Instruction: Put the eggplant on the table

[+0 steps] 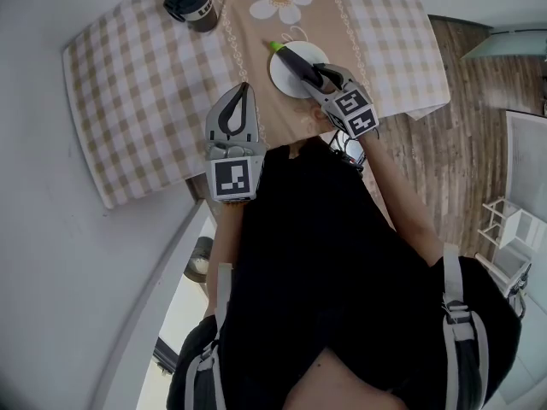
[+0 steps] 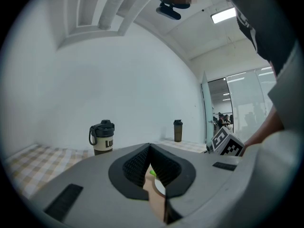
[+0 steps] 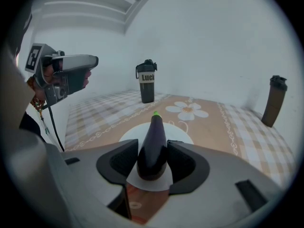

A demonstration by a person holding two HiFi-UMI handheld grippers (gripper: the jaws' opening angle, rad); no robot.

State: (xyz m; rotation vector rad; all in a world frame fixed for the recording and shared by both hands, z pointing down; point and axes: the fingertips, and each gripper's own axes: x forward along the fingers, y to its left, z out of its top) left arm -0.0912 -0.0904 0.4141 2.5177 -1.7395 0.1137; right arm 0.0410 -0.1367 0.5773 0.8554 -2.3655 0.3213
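While the right claw [image 3: 152, 145] grasps the eggplant [image 3: 153, 125] above the white plate [image 3: 182, 135], the left claw [image 2: 150, 147] hangs clenched, empty; transfer onto the bare desk [image 1: 154, 84] remains undone

The glossy dark purple eggplant [image 3: 152, 148] with a bright green tip sits between the jaws of the right gripper [image 3: 153, 145], touching both. It points away over the round white plate [image 3: 129, 134].
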